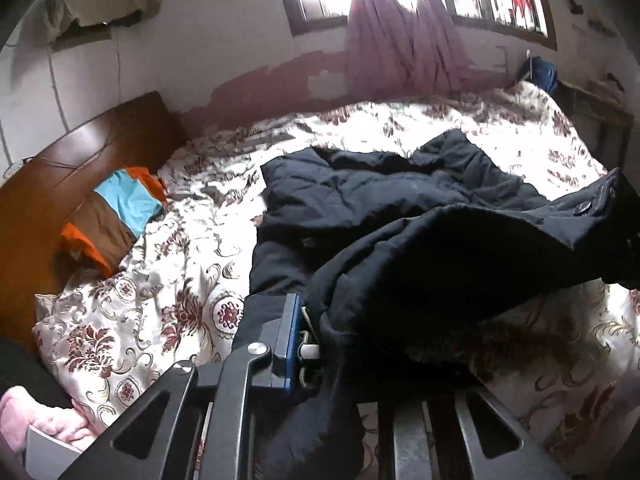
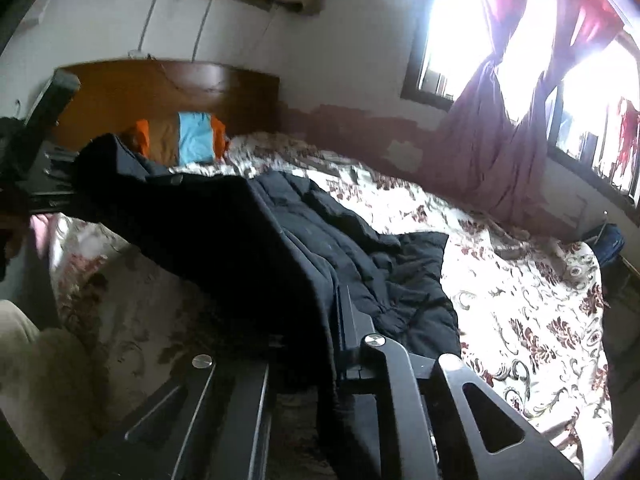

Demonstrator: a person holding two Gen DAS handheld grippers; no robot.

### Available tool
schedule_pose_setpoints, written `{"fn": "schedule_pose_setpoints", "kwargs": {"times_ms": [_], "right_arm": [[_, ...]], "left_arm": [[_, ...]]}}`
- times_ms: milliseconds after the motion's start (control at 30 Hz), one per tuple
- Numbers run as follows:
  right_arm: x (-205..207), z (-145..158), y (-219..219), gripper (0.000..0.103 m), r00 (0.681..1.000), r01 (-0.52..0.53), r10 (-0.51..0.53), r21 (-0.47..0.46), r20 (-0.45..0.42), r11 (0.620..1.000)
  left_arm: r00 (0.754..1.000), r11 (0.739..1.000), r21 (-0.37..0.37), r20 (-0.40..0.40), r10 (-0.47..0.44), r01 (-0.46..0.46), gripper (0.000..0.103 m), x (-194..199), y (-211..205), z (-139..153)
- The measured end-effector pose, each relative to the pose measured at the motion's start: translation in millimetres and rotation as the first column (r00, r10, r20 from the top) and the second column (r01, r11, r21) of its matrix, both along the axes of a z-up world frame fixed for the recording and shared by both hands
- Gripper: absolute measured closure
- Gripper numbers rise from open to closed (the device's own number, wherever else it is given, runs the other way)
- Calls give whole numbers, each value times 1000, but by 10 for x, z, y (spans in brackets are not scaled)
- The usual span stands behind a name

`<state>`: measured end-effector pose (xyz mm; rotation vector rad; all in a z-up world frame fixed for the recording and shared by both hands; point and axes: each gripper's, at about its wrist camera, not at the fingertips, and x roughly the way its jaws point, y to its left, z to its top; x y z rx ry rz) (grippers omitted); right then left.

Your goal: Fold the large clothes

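Observation:
A large black padded jacket (image 1: 380,200) lies on the floral bedspread (image 1: 160,300), its near edge lifted between both grippers. In the left wrist view my left gripper (image 1: 316,344) is shut on the jacket's near edge; the cloth drapes over the right finger and hides it. The lifted edge stretches to the right, where buttons (image 1: 584,208) show. In the right wrist view the jacket (image 2: 320,240) hangs over my right gripper (image 2: 332,340), which is shut on its edge. The left gripper (image 2: 44,168) shows at the far left, holding the other end.
A wooden headboard (image 1: 80,152) and an orange, blue and brown pillow (image 1: 116,216) stand at the bed's head. Purple curtains (image 1: 400,40) hang at the window on the far wall. A pink cloth (image 1: 36,420) lies at the near left. A dark blue item (image 1: 540,72) sits at the far right corner.

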<state>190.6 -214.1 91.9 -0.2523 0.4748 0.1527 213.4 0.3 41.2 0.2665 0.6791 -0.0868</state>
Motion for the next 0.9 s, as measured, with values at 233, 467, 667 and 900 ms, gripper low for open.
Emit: {"fn": "schedule_pose_setpoints", "kwargs": {"times_ms": [233,467,667,900], "right_arm": [[-352,215,-29,97,995,-23,23,0,95,1000],[-949,494,20,97,984,-56,54,9,170,998],[-1136,762,-26,97,970,-34,25,34,243,999],[-695,750,-155,97,964,25,-31,26,265,999]], "left_arm": [[996,999,-47,90,10,-6,87,-367,38,231],[990,998,-56,140,23,-15,87,-981,55,490],[978,999,-46,209,5,4,87,-1438,30,769],[966,999,2,258,-32,32,87,-1240,-151,946]]}}
